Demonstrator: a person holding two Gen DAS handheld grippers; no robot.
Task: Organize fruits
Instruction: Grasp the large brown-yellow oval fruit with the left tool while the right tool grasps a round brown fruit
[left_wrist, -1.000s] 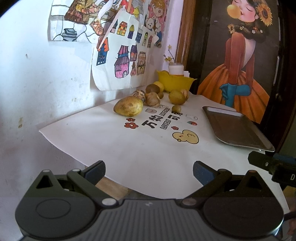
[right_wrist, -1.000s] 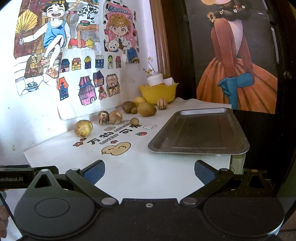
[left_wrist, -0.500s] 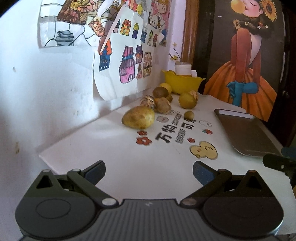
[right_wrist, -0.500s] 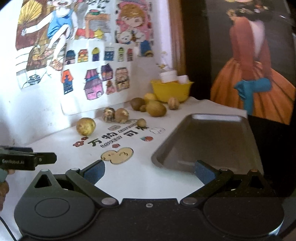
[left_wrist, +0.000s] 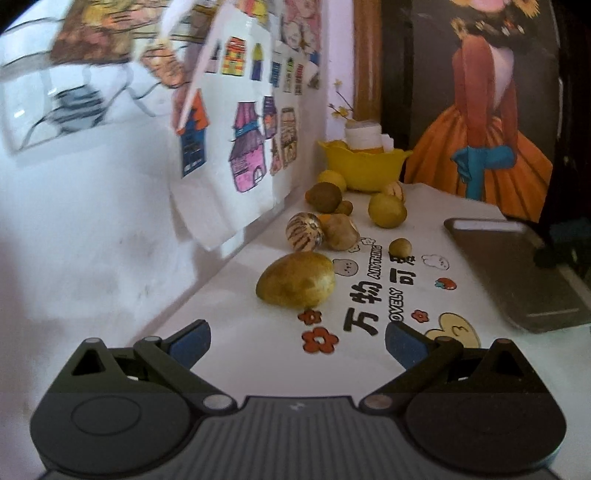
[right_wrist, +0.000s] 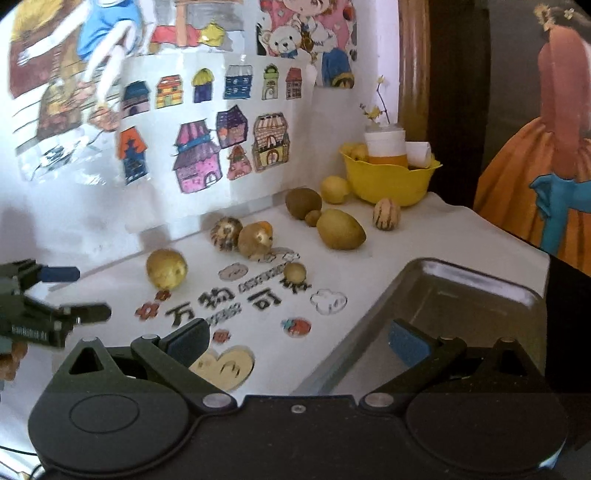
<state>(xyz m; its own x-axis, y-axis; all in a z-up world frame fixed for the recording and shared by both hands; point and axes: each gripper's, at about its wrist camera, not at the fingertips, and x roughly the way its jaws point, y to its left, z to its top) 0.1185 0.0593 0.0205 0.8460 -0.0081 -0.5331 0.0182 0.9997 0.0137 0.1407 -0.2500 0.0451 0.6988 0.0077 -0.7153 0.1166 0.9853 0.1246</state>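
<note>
Several yellow-brown fruits lie on the white table mat along the wall. The nearest is a large yellow mango (left_wrist: 296, 280), also in the right wrist view (right_wrist: 166, 268). Behind it sit a striped fruit (left_wrist: 305, 232), a brown fruit (left_wrist: 340, 232), a small round fruit (left_wrist: 400, 246) and a green-yellow fruit (left_wrist: 387, 209). A metal tray (left_wrist: 517, 273) lies at the right, also in the right wrist view (right_wrist: 461, 317). My left gripper (left_wrist: 297, 343) is open and empty, just short of the mango. My right gripper (right_wrist: 297, 341) is open and empty over the tray's near left edge.
A yellow bowl (right_wrist: 389, 181) holding cups stands at the back by the wooden frame. Paper drawings hang on the wall at the left (left_wrist: 229, 122). The left gripper shows at the left of the right wrist view (right_wrist: 55, 295).
Both grippers have moved forward over the table. The mango is much closer to my left gripper. The tray is closer under my right gripper. Both stay open.
</note>
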